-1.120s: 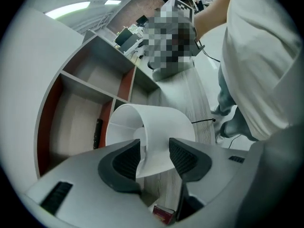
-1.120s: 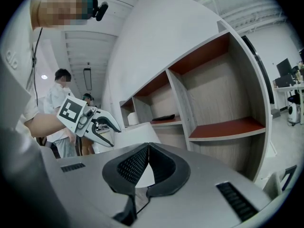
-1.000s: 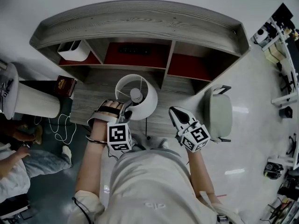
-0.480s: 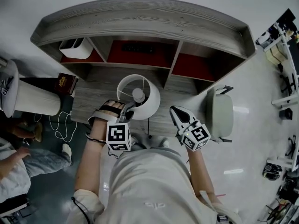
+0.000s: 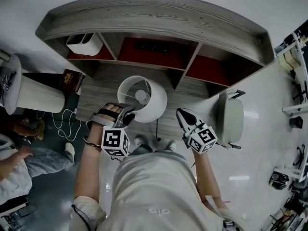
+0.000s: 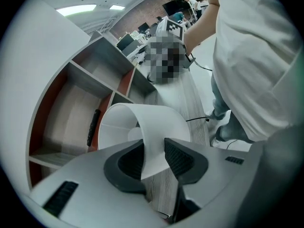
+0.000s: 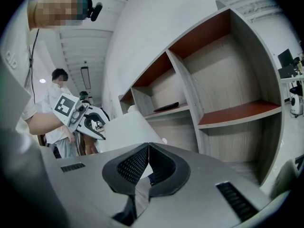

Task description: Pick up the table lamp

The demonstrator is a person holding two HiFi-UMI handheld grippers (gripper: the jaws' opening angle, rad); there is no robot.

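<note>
The table lamp (image 5: 153,105), with a white drum shade, stands on the grey desk (image 5: 98,88) in front of the shelves. My left gripper (image 5: 129,113) is at the shade's near rim. In the left gripper view the shade's wall (image 6: 142,122) runs between the jaws of the left gripper (image 6: 153,158). They have just been closing, and both pads now press on the wall. My right gripper (image 5: 179,112) hovers to the lamp's right, shut and empty. In the right gripper view the closed right gripper (image 7: 148,163) points past the shade (image 7: 126,129) toward the left gripper (image 7: 90,122).
The desk carries a curved shelf unit (image 5: 144,18) with a white box (image 5: 84,43) in its left bay and a dark flat object (image 5: 154,46) in the middle one. A chair (image 5: 230,119) stands at right. A dark book (image 5: 72,78), a white round stand (image 5: 33,93) and a seated person (image 5: 19,162) are at left.
The left gripper's jaws have closed onto the shade's near rim, and that hand has shifted a little to the left. The right gripper stays shut beside the lamp.
</note>
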